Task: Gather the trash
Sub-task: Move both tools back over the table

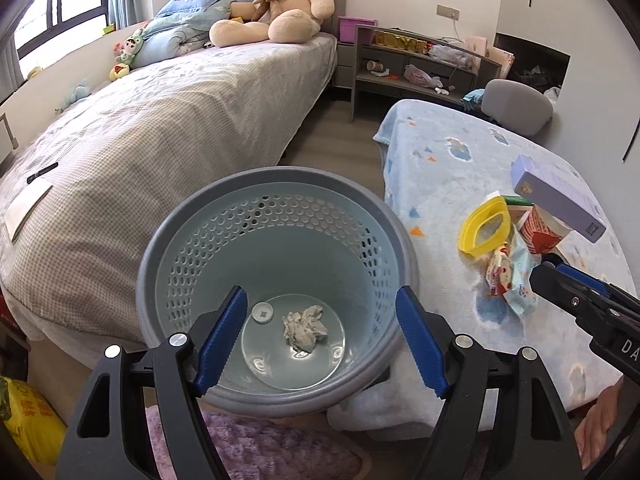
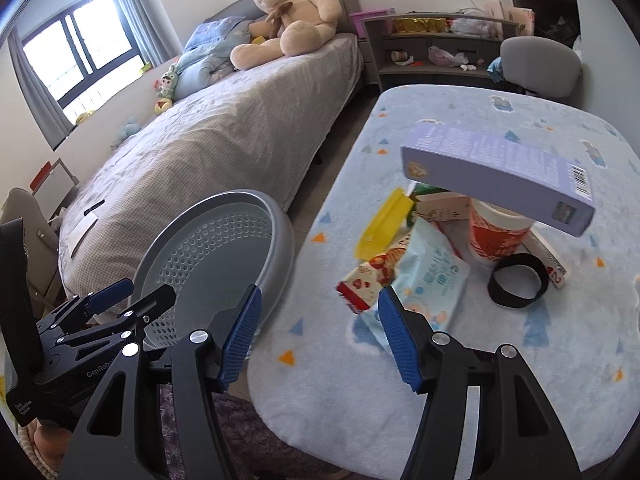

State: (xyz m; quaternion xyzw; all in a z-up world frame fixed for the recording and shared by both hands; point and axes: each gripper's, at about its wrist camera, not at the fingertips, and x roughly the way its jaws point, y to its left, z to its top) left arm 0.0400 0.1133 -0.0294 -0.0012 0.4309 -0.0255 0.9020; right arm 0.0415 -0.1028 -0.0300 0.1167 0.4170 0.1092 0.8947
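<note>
Hovering above a grey-blue perforated bin (image 1: 276,216), the left tongs (image 1: 320,344) stand spread wide and pinch nothing; a crumpled paper wad (image 1: 304,328) and a small white cap (image 1: 262,313) lie on the bin's floor, the cap just left of the wad; the bin stands on the floor between a grey-checked bed (image 1: 152,148) on the left and a worktop (image 1: 448,168) under a pale blue fleece cover on the right, its rim just beside the cover's near-left edge.

Seen from the right wrist, the right tongs (image 2: 320,340) are likewise spread and empty, poised over the worktop's near edge; just beyond the tips lies a red-and-white snack wrapper (image 2: 368,280) overlapping a light blue wipes packet (image 2: 432,284); a yellow plastic piece (image 2: 384,224) sits farther back on the left; a red paper cup (image 2: 500,232) stands to the right of the packet, and a black band (image 2: 518,282) lies in a loop near the cup's base; a lavender carton (image 2: 496,172) with a barcode rests tilted across the top of the pile, its right end lower.

A large tan teddy bear (image 2: 288,12) sits at the far end of the bed beside blue pillows (image 2: 212,52); a grey shelf unit (image 2: 436,48) lines the far wall, with a grey chair (image 2: 540,64) behind the worktop; a purple rug (image 1: 256,444) covers the near floor.
</note>
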